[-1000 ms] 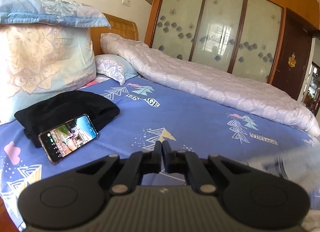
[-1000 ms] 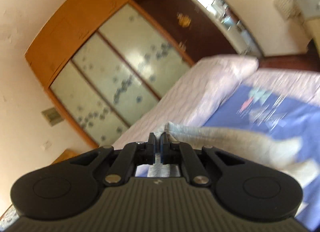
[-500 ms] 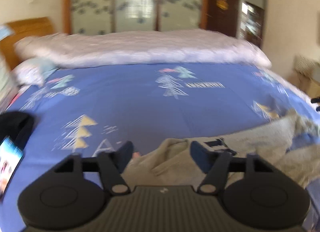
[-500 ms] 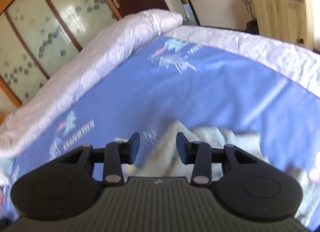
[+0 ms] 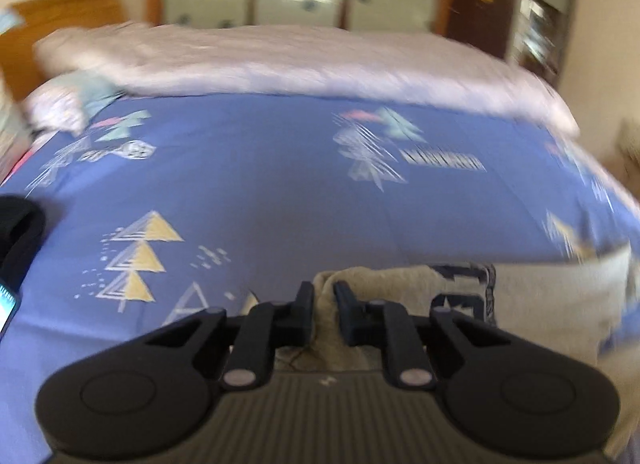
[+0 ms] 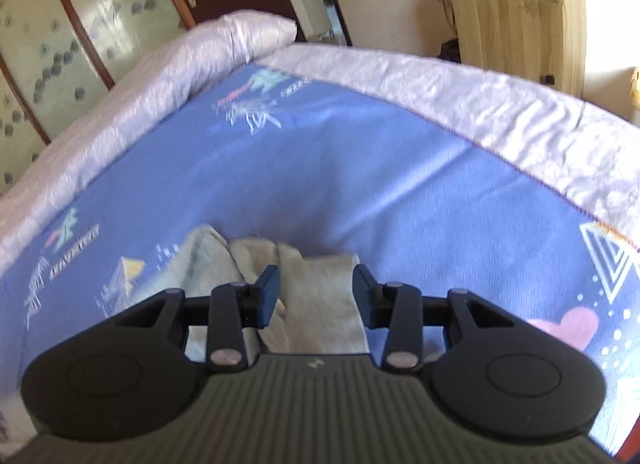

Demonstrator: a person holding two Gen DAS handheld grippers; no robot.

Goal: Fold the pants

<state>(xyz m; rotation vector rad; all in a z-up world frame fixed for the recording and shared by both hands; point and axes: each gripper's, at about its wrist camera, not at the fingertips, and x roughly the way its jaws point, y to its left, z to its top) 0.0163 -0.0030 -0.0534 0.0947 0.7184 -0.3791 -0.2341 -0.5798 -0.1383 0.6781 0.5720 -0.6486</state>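
Observation:
The grey pants (image 5: 532,296) lie crumpled on the blue patterned bed sheet (image 5: 280,184), with a dark printed patch near their edge. My left gripper (image 5: 323,296) is shut on a fold of the grey pants at their left end. In the right wrist view the pants (image 6: 316,296) lie bunched under my right gripper (image 6: 316,284), which is open with its fingers on either side of the cloth.
A rolled pale quilt (image 5: 300,60) runs along the far side of the bed. A black garment (image 5: 16,224) and a phone (image 5: 6,310) lie at the left. A wooden cabinet (image 6: 516,24) stands beyond the bed's foot edge (image 6: 520,112).
My left gripper, open half a second ago, has closed on the pants' edge. My right gripper has opened wider and come lower over the pants.

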